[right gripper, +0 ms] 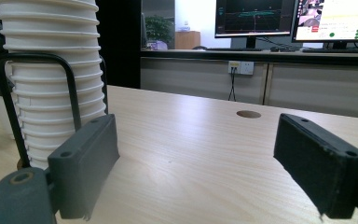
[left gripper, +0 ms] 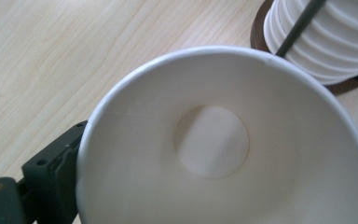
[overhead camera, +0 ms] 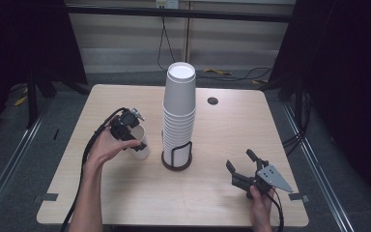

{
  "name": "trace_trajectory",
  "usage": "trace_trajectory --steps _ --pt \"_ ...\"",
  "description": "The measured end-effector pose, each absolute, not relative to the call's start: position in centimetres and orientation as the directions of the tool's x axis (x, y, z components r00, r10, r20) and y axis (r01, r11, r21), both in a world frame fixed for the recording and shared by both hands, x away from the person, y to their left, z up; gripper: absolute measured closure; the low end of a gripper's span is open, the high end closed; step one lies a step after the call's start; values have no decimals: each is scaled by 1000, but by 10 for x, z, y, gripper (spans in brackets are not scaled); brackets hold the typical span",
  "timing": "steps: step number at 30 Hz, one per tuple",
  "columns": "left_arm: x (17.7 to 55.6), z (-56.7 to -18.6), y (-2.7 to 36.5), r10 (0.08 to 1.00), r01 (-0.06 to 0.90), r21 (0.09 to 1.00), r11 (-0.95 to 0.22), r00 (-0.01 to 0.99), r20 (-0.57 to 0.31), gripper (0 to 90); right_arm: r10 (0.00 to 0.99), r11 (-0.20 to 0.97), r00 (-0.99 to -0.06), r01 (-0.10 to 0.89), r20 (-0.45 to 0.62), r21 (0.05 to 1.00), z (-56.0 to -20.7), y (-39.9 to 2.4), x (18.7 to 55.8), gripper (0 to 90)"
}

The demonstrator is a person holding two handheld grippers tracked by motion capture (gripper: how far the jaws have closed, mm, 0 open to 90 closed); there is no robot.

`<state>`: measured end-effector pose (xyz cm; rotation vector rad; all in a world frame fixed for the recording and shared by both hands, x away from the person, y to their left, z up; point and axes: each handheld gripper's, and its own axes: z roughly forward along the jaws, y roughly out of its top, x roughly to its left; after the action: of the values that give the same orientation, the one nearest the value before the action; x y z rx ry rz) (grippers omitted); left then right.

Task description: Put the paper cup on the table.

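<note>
A white paper cup (overhead camera: 140,145) stands upright on the wooden table (overhead camera: 125,193), left of a tall stack of paper cups (overhead camera: 179,111). My left gripper (overhead camera: 128,131) reaches down over its rim, one jaw on each side. In the left gripper view I look into the cup (left gripper: 214,140); its rim is round and undented, and a black finger (left gripper: 51,172) sits at its left edge. My right gripper (overhead camera: 240,160) rests open near the front right, pointing toward the stack (right gripper: 51,84), nothing between its fingers (right gripper: 200,163).
The stack sits in a black wire holder on a dark round base (overhead camera: 177,163) at mid table. A small dark hole (overhead camera: 212,100) marks the far side of the tabletop. Black curtains and cables surround the table; monitors stand beyond it.
</note>
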<state>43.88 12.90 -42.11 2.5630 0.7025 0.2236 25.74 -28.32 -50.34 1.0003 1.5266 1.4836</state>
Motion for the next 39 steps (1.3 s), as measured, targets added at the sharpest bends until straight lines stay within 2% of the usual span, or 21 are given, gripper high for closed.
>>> trace_trajectory --steps 8,13,16,18,25,27,31,33,35,39 --pt "437 -431 129 534 450 546 -707 845 -5 41 921 14 -389 21 -5 1000 -503 -283 257 135" --pt "433 -436 130 542 435 601 -671 841 -3 33 921 14 -389 21 -4 1000 -503 -283 257 135" --pt "432 -440 132 543 432 597 -676 839 8 34 921 14 -389 21 -4 1000 -503 -283 257 135" --pt "431 -445 134 557 442 627 -642 831 -15 73 921 14 -390 22 -4 1000 -503 -283 257 135" --pt "425 -456 143 570 436 691 -576 821 -43 66 921 14 -390 20 -5 1000 -503 -283 257 135" --pt "423 -462 146 573 444 687 -575 818 -49 61 919 16 -395 16 -8 1000 -503 -283 257 136" --pt "419 -475 149 580 446 705 -552 812 -60 137 916 16 -401 20 -6 1000 -503 -283 257 136" --pt "417 -479 151 586 443 715 -540 808 -58 138 916 15 -402 19 -6 1000 -503 -283 257 136" --pt "415 -480 153 591 462 728 -507 801 -97 138 916 15 -401 18 -6 1000 -503 -283 257 135" --pt "410 -485 155 603 458 726 -512 794 -75 145 916 15 -400 18 -6 1000 -503 -283 257 135"
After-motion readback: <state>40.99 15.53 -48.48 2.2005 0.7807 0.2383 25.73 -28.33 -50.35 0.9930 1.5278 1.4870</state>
